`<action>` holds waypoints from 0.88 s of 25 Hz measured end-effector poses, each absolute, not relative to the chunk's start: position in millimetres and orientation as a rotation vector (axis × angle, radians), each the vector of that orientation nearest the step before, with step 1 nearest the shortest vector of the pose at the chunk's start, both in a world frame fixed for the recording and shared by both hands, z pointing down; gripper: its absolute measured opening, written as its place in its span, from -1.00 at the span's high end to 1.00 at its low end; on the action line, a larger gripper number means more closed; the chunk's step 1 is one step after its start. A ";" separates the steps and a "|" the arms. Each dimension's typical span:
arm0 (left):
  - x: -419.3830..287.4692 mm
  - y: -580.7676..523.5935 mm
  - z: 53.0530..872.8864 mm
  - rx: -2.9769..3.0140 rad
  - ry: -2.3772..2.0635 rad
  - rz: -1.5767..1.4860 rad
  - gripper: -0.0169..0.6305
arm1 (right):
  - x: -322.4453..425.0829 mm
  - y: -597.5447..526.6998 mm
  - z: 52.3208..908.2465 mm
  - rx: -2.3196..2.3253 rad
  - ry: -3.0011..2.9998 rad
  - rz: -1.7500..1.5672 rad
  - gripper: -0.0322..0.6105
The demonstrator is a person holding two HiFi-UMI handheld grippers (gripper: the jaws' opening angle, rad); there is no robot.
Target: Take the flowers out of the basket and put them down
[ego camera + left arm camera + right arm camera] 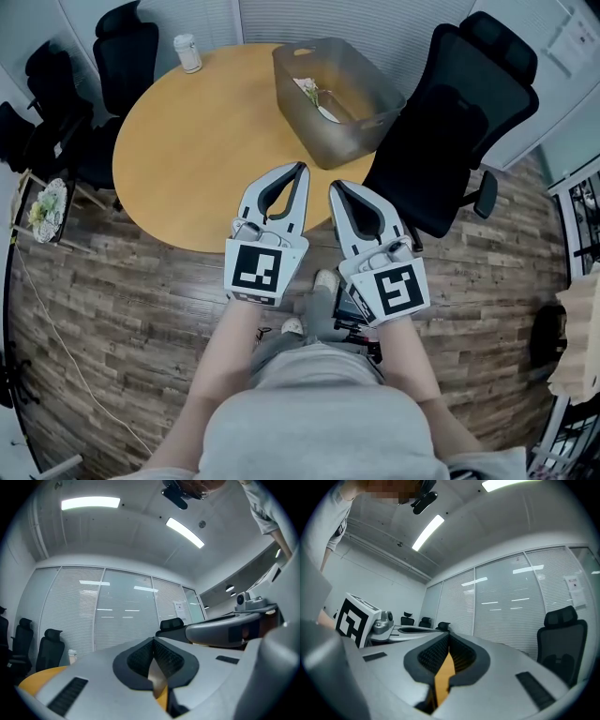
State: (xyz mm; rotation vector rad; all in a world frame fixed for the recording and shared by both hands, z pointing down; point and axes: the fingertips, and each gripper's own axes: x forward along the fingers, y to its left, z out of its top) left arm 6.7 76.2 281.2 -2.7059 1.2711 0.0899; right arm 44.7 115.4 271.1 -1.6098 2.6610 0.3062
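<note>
Zero steps done: flowers (312, 94) lie inside the basket (317, 141) at the tabletop's (202, 141) far side, left gripper (301, 169) and right gripper (335, 187) hover near its front edge, jaws closed and empty, so grab, lift-out and set-down all remain.

the room is lit brightly by ceiling strip lights (90, 502), which are reflected as glare on the glass partition (122, 611). strong barrel distortion and dark corner vignetting are seen in both gripper views; near surfaces are rendered soft
</note>
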 end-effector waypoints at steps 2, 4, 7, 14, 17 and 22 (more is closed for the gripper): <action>10.1 72.2 281.9 -2.709 1.256 0.082 0.94 | 50.1 109.6 270.2 -1.613 2.639 0.295 0.82; 12.8 66.7 283.7 -2.712 1.253 0.075 0.94 | 53.1 103.6 270.6 -1.612 2.639 0.308 0.82; 16.1 54.7 284.6 -2.711 1.261 0.073 0.94 | 56.9 91.4 270.3 -1.607 2.647 0.338 0.82; 21.3 20.8 288.0 -2.703 1.287 0.068 0.94 | 71.3 54.8 270.4 -1.611 2.656 0.349 0.82; 25.5 3.3 287.9 -2.699 1.297 0.066 0.94 | 78.9 36.2 271.2 -1.626 2.660 0.346 0.82; 36.1 -29.5 285.8 -2.691 1.306 0.066 0.94 | 92.4 4.3 268.9 -1.629 2.679 0.367 0.82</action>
